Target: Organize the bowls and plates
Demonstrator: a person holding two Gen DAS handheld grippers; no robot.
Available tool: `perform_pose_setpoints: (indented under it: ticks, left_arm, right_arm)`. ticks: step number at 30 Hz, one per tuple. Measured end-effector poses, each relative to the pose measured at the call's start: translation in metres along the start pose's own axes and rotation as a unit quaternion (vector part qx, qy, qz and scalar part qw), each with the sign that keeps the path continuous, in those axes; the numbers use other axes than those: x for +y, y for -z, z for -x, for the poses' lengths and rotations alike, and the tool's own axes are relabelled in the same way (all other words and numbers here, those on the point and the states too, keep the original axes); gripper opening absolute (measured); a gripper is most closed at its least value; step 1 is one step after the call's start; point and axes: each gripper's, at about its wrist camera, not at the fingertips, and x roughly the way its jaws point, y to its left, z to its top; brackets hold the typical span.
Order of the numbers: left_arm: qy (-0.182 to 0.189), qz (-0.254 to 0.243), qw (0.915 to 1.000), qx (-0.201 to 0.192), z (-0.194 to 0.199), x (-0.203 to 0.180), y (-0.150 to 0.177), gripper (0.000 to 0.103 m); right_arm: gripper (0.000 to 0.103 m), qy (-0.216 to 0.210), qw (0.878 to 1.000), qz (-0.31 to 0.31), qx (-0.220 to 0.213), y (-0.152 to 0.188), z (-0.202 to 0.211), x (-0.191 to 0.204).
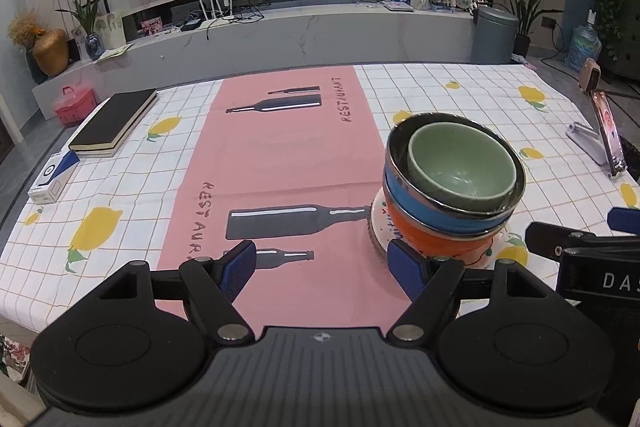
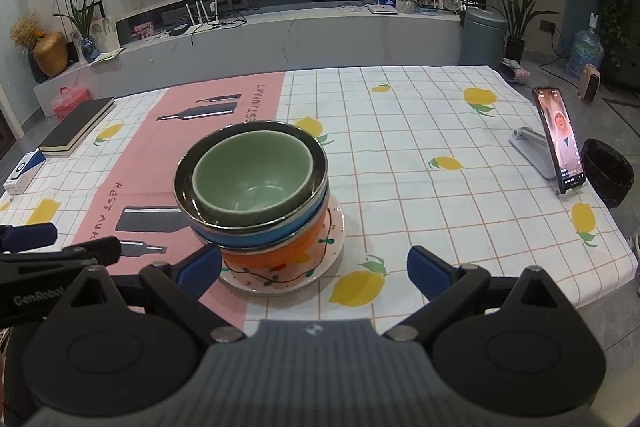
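Both grippers' jaws wide, empty, bowl stack (image 2: 252, 195) ahead, phone (image 2: 560, 143) right, book (image 1: 114, 123) left

Three nested bowls (image 2: 256, 183), one plate (image 2: 332, 239), one phone (image 2: 560, 139), two books (image 1: 114, 123).

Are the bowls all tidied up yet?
Looks nearly done: the green bowl sits inside the blue bowl, on the orange bowl, on the plate. Left gripper and right gripper are open and empty. No loose dishes show on the tablecloth.
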Motion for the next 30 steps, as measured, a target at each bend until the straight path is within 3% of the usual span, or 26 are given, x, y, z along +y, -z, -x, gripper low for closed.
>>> perform_pose_setpoints:
  ticks: [30]
  left_arm:
    - [0.005,0.018,0.9998,-0.008,-0.005,0.011,0.000,0.088]
  right_arm:
    - [0.097,0.014,1.000,0.010,0.019,-0.001,-0.006,0.006]
